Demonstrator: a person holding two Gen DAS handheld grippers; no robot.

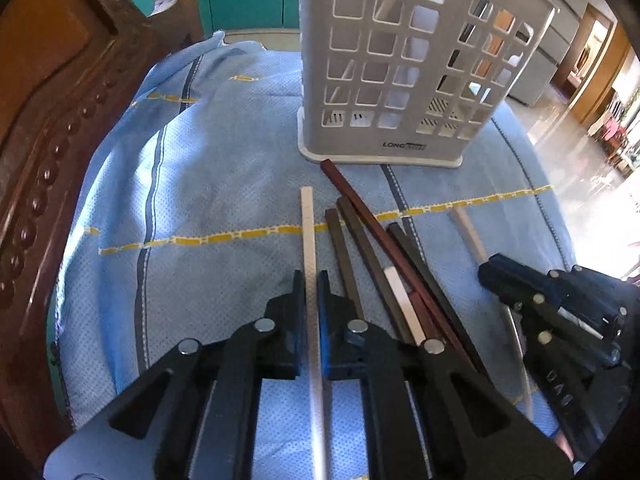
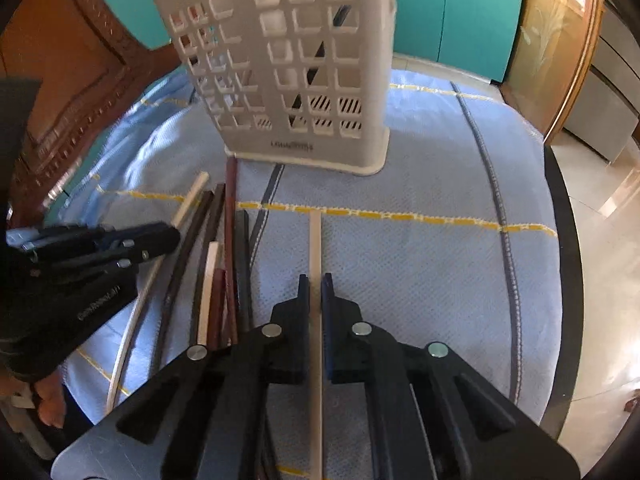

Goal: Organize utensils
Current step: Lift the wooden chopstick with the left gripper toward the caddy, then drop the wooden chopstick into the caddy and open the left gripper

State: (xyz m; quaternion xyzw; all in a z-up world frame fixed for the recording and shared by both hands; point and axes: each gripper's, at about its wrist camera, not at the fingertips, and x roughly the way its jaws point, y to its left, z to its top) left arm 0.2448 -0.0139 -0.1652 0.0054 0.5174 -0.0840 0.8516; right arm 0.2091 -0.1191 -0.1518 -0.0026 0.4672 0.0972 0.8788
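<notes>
In front of the perforated holder point(image 1: 384, 80), the left gripper point(image 1: 311, 280) is clamped on a white chopstick point(image 1: 308, 232) and the right gripper point(image 2: 316, 284) on a pale wooden chopstick point(image 2: 315, 240); both sticks look light, stiff and slippery, best pinched mid-shaft.

We read one brand mark, "LONG" followed by letters too blurred to make out, on the lower front wall of the grey perforated utensil holder point(image 1: 404, 80), just above its base. In the right wrist view, pale lettering runs along the body of the left gripper point(image 2: 176, 236), but we cannot make it out.
</notes>
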